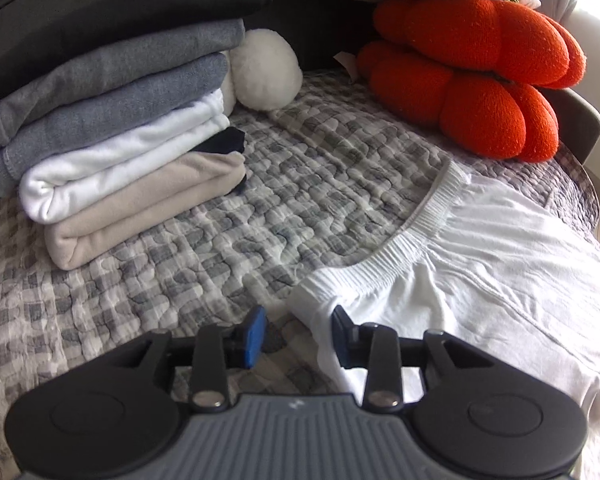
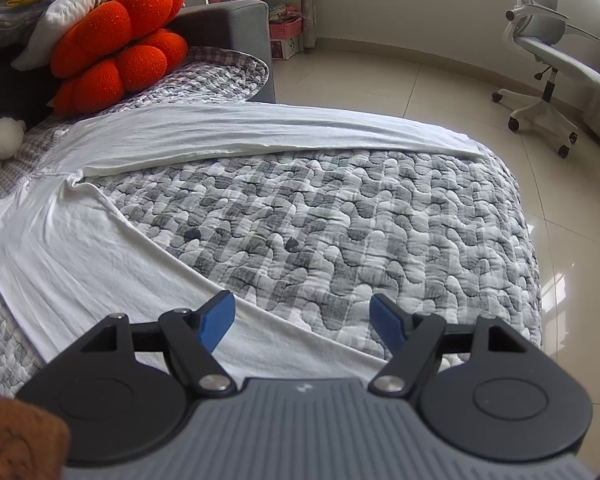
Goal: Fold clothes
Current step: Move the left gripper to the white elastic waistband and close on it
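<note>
White trousers (image 2: 80, 248) are lying spread out on the bed's checked quilt (image 2: 340, 220), with the two legs going apart in a V shape. Their stretchy waistband (image 1: 400, 240) is curving across the quilt in the left wrist view. The left gripper (image 1: 298, 334) is sitting at the corner of that waistband. Its blue fingers (image 1: 254, 336) are standing a little apart, with the white cloth just beside the right one, and they are not pinching anything. The right gripper (image 2: 302, 322) is hanging over the near trouser leg, close to its edge. Its fingers (image 2: 216, 320) are standing wide apart and holding nothing. A pile of folded clothes (image 1: 112, 136) is sitting on the quilt, well away from the trousers. An orange cushion (image 1: 472, 76) is resting at the back of the bed, and a white office chair (image 2: 548, 48) is standing on the floor.
</note>
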